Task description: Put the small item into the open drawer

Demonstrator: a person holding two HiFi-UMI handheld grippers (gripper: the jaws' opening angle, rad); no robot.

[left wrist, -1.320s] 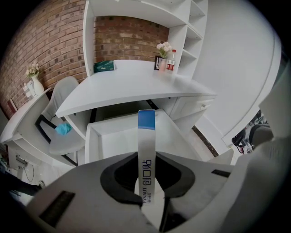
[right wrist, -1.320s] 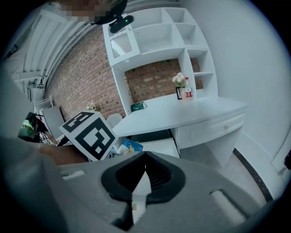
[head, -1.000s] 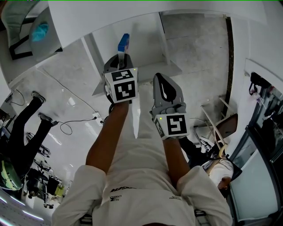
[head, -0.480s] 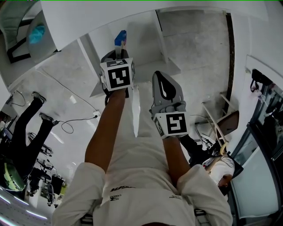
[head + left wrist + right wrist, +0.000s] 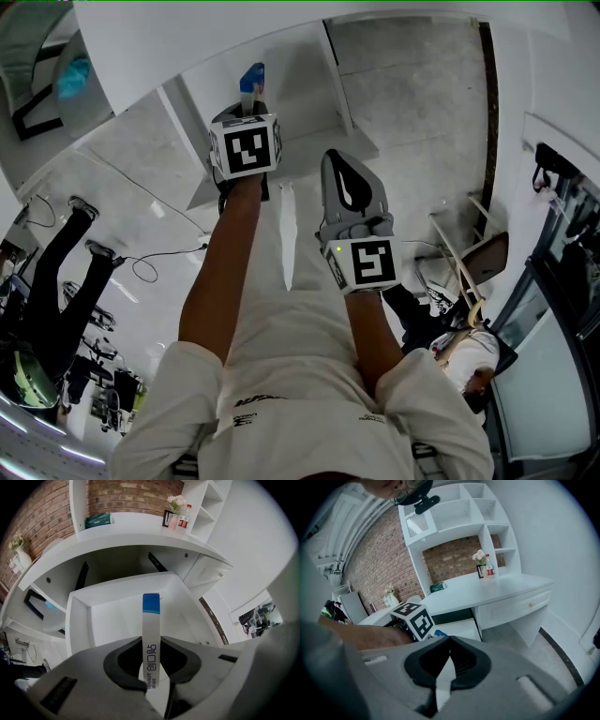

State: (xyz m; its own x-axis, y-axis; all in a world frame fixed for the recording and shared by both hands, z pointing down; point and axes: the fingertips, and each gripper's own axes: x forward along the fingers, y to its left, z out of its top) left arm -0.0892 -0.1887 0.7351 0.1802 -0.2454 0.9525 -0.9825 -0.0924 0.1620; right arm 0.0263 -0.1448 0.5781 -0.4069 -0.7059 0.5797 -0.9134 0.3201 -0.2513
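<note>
The small item (image 5: 151,616), a flat white box with a blue end, is not in the drawer yet. It stands clamped between the pads of the left gripper (image 5: 151,641), white end pinched and blue end pointing away from us toward the open drawer (image 5: 112,616). In the left gripper view, the blue end shows against the drawer's bare white interior, just short of its far wall. The head view also puts the box's tip (image 5: 251,80) over the pulled-out drawer. We cannot tell how high it hangs above the drawer floor.

We judge the pickup and most of the carry done. What is left is to lower the box in, part the jaws to let it go, and draw the gripper back out.

The right gripper (image 5: 449,644) hangs near us, to the right of the left gripper. Its jaws are together with nothing between them, and it plays no part here. Beyond the drawer, the white desk (image 5: 131,527) curves overhead, so the left gripper has to come in low beneath its edge.
</note>
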